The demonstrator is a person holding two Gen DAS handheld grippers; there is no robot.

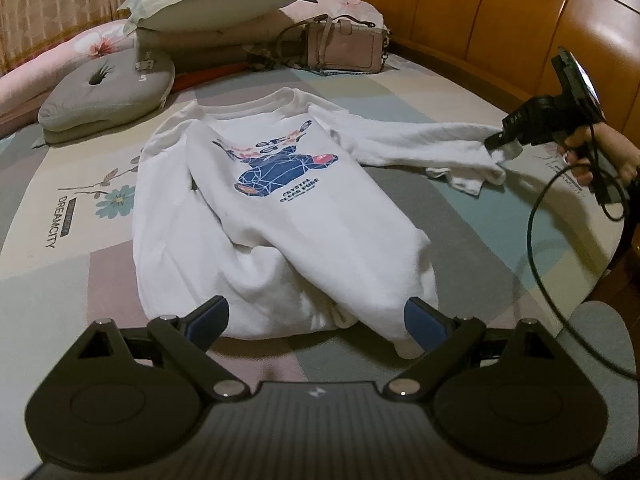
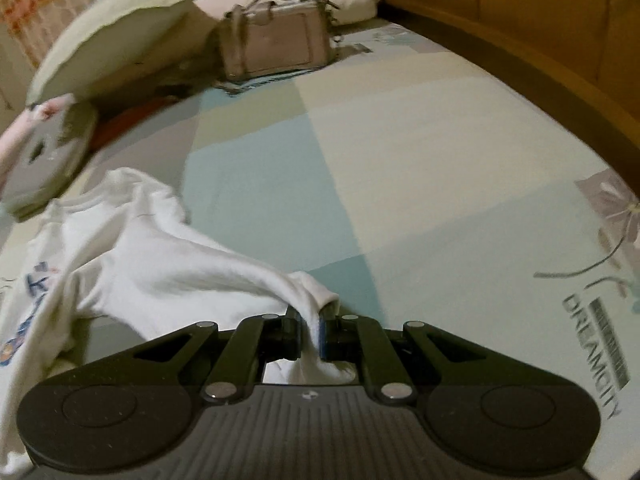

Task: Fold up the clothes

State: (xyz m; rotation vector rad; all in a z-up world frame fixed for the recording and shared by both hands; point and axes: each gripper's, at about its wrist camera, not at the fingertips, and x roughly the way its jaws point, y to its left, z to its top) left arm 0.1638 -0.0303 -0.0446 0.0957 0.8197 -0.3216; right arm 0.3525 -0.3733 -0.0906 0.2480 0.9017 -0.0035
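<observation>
White sweatshirt lies face up on the bed, one sleeve folded across its front. Right hand-held gripper clamps the other sleeve's cuff, lifted clear of the sheet. Left hand-held gripper spread wide above the hem, gripping nothing.

1. The right claw is clamped on the cuff of a white sleeve, cloth bunched between its black fingers.
2. The sleeve stretches away to the claw's left, joined to a white sweatshirt with a blue print.
3. Ahead lies the pastel checked bedsheet.
4. Far ahead stands a handbag, with a pillow to its left.
</observation>
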